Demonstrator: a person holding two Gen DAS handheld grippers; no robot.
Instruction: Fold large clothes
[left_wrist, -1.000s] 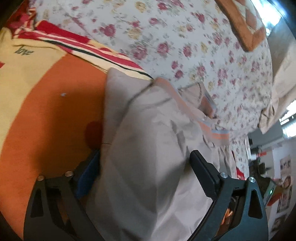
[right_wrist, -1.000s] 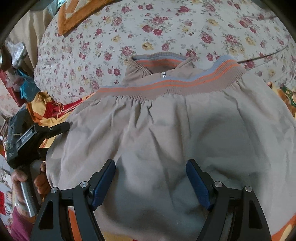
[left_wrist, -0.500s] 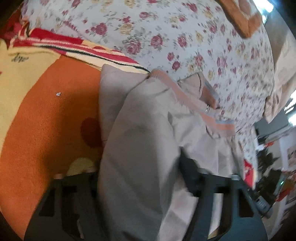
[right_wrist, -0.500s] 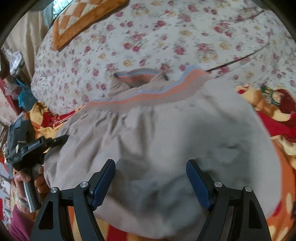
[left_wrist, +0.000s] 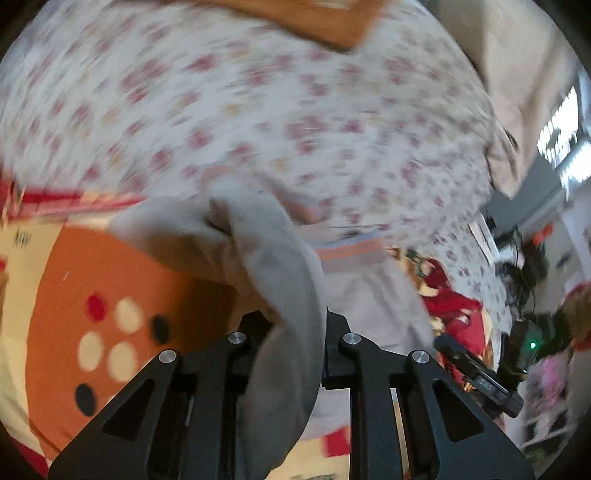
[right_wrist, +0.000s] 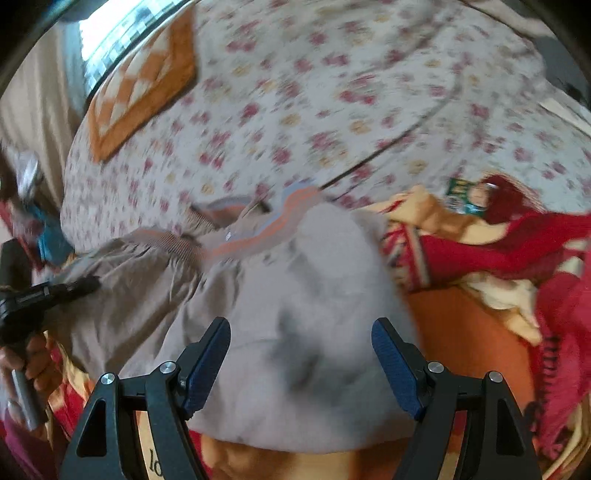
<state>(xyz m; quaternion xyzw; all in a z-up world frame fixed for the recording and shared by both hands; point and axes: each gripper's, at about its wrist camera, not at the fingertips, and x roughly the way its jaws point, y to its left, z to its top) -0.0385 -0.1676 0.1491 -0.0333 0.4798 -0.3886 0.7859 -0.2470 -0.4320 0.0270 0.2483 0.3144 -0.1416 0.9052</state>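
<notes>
Left gripper (left_wrist: 291, 332) pinches the grey jacket (left_wrist: 280, 280); right gripper (right_wrist: 301, 354) hovers spread above: carry the fold across evenly.

My right gripper (right_wrist: 301, 363) has black triangular frames, silver screws and blue ribbed pads (right_wrist: 394, 360); my left gripper (left_wrist: 291, 334) looks all black; bare skin shows on my hand (right_wrist: 31, 363)

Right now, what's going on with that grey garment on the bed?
A person is folding a grey garment on a bed with a floral sheet. The left gripper is shut on a bunch of the fabric and holds it up. The right gripper hangs open above the cloth.
</notes>
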